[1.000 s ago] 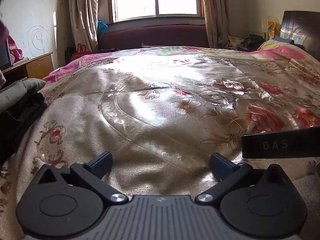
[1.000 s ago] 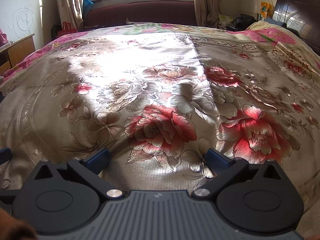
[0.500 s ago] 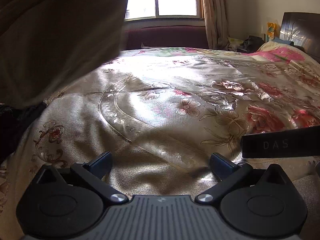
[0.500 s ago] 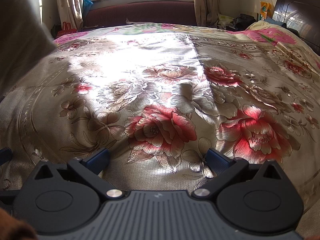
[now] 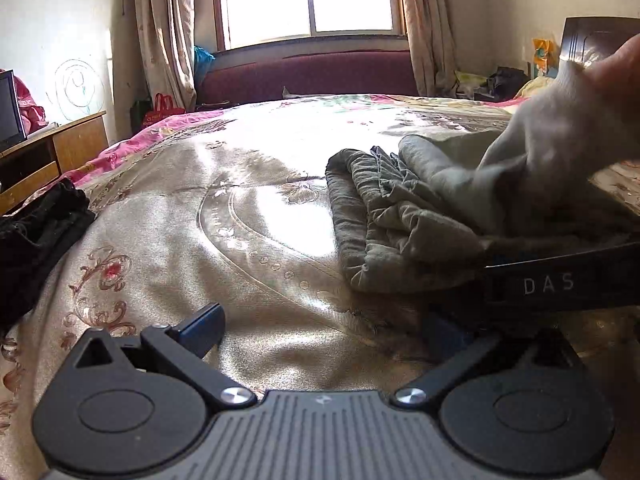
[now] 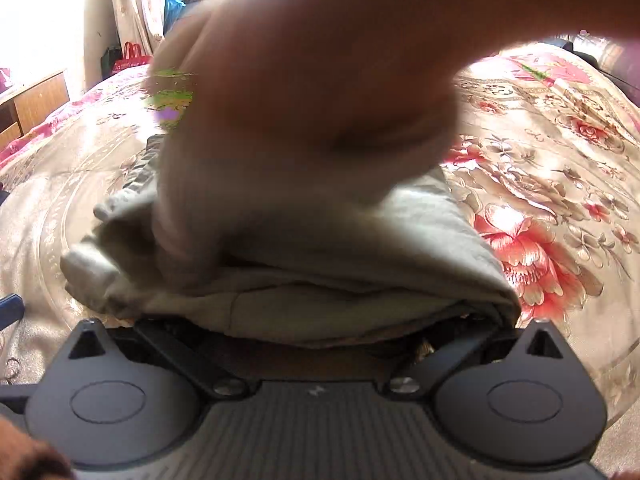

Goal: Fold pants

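— On the bed, what lay there?

— A crumpled pair of grey-green cotton pants [image 5: 404, 216], bunched in a heap on the shiny gold satin bedspread with pink and red flowers [image 5: 248, 216]. The gathered waistband faced the left side of the bed, and the heap sat toward the right of the left wrist view, well beyond that tool.

— And the left gripper?

— The black left gripper [image 5: 324, 328] rested low over the bedspread with its fingers spread wide apart, nothing between them. The pants lay ahead and to its right, not touching it.

— The right one?

— The black right gripper [image 6: 320, 332] sat right up against the near edge of the pants [image 6: 360, 280]. The cloth draped over the place where its fingers would be, so I could not tell whether they were spread or pinching.

— Anything else on the pants?

— A blurred hand [image 6: 320, 92], perhaps in a pale glove or sleeve, pressed down on top of the heap; in the left view it [image 5: 560, 128] came in from the right.

— The rest of the room?

— A dark bundle of black clothing [image 5: 36, 236] lay at the bed's left edge, beside a wooden cabinet [image 5: 76, 148]. A bright window [image 5: 308, 0] with beige curtains stood behind a maroon sofa [image 5: 312, 76].
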A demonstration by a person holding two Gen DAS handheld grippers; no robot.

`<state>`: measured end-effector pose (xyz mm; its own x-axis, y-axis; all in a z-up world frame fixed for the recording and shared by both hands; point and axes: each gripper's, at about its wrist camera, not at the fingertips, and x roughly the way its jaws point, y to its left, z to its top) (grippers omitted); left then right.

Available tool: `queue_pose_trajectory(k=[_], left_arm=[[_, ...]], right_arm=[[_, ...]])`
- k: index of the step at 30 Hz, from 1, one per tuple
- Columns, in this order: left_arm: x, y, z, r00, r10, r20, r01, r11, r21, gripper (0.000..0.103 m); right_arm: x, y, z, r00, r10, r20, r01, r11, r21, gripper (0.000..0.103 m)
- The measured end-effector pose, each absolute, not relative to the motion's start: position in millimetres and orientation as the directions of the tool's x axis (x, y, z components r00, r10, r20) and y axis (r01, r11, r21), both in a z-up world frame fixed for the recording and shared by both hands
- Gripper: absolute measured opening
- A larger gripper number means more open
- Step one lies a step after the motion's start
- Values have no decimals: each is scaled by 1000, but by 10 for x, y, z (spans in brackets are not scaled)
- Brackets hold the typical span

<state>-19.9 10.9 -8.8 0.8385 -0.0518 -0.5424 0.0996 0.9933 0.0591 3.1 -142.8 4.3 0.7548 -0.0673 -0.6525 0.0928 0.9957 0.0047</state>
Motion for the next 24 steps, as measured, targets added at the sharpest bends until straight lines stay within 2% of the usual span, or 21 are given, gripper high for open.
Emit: queue_pose_trajectory(k=[8,24], left_arm=[[-175,95,-94,833,-46,-551,101,993,68,103],[-270,59,-91,852,-27,-523,89,992,94,103]], right_arm=[[-9,-1418,60,772,-76,-631,93,996,-7,103],[12,-1454,44,761,-63,-646,93,996,12,103]])
